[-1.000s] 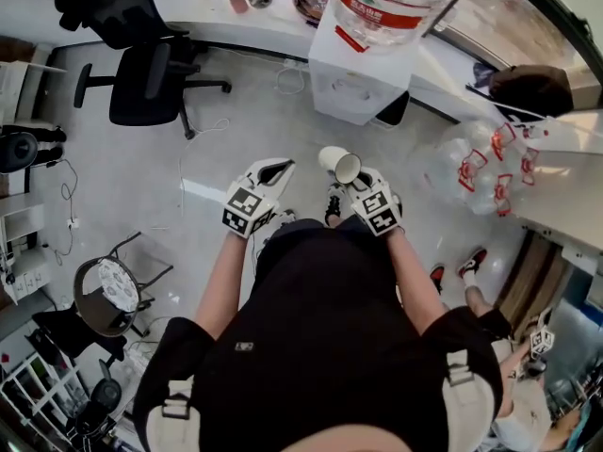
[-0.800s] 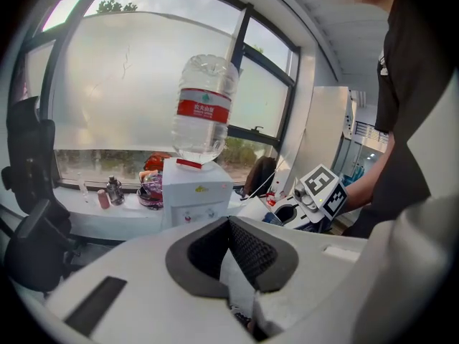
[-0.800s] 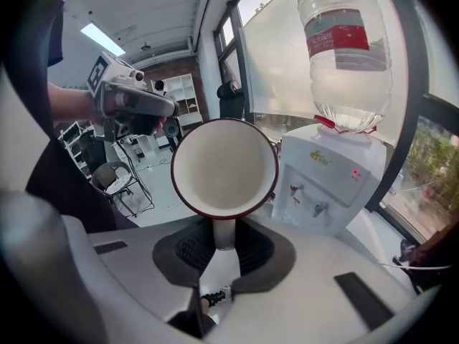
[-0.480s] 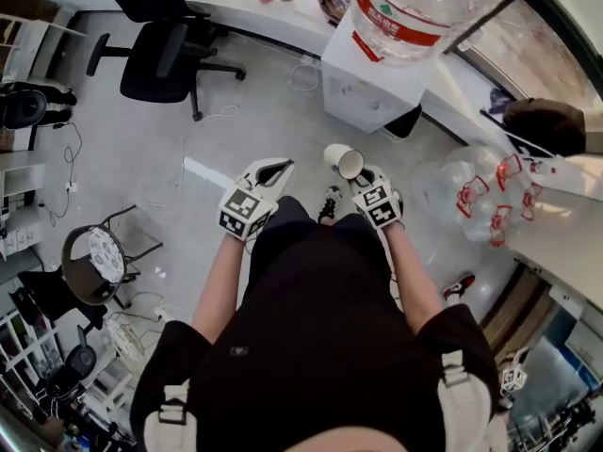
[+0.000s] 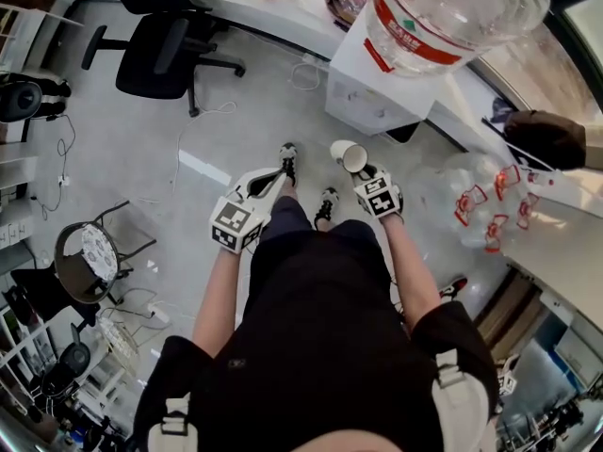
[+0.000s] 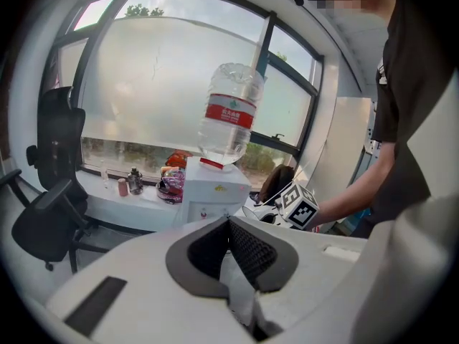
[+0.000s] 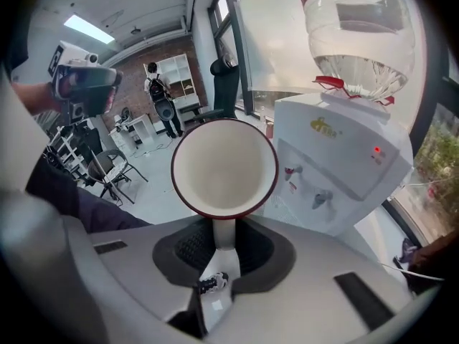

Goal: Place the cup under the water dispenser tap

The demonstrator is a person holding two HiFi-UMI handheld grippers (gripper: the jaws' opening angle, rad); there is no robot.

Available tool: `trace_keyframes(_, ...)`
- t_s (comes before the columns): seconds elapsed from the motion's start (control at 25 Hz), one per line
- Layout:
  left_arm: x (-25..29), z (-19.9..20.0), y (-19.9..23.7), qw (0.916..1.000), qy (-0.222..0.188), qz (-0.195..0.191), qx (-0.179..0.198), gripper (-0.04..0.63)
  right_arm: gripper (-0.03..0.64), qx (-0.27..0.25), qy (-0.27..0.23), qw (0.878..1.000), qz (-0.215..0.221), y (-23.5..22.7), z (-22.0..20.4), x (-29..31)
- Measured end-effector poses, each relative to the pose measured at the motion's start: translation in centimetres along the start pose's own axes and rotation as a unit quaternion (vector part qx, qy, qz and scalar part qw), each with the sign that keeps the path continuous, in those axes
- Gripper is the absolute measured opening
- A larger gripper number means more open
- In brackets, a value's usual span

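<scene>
The right hand-held gripper [image 7: 224,248] is clamped on the handle of a white, red-rimmed cup [image 7: 224,167], held in the air on its side, mouth facing back toward the gripper; the cup is left of the water dispenser's [image 7: 337,156] taps [image 7: 320,198], not under them; the left hand-held gripper [image 6: 229,224] has its tips together, empty.
</scene>
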State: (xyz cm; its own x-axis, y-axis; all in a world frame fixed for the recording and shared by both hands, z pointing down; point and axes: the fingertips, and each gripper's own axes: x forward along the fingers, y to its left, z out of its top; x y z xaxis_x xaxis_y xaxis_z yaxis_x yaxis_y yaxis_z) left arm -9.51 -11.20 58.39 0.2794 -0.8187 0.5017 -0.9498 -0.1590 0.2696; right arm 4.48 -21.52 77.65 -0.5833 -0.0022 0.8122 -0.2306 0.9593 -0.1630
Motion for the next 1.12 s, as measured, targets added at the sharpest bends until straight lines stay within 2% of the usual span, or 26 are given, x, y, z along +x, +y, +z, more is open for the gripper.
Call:
trace_keyframes(0.32,1.6,0.2,5.6,0.9992,0.023,-0.031,0.007,0.000,0.044,0.027,0.011,0.999,-0.035,-2.7,2.7,4.4)
trace_keyframes(0.56,3.5,1.3,9.0,0.9977,0.042,-0.052,0.008,0.000,0.044,0.065,0.035,0.996,-0.052,-5.1,2.9,8.0)
trace_keyframes(0.72,4.6,0.8,10.6,0.9964,0.059,-0.061,0.000,0.000,0.044,0.102,0.081,0.990,-0.058,-6.5,0.8,10.4)
trace_keyframes(0.88,5.7,0.8,12.3,0.9958,0.065,-0.063,-0.010,0.000,0.044,0.093,0.085,0.989,-0.081,-9.6,1.2,12.7)
trace_keyframes(1.12,6.3,0.3,14.5,0.9953,0.077,-0.056,-0.019,0.000,0.044,0.106,0.152,0.980,-0.078,-11.1,-2.5,16.4)
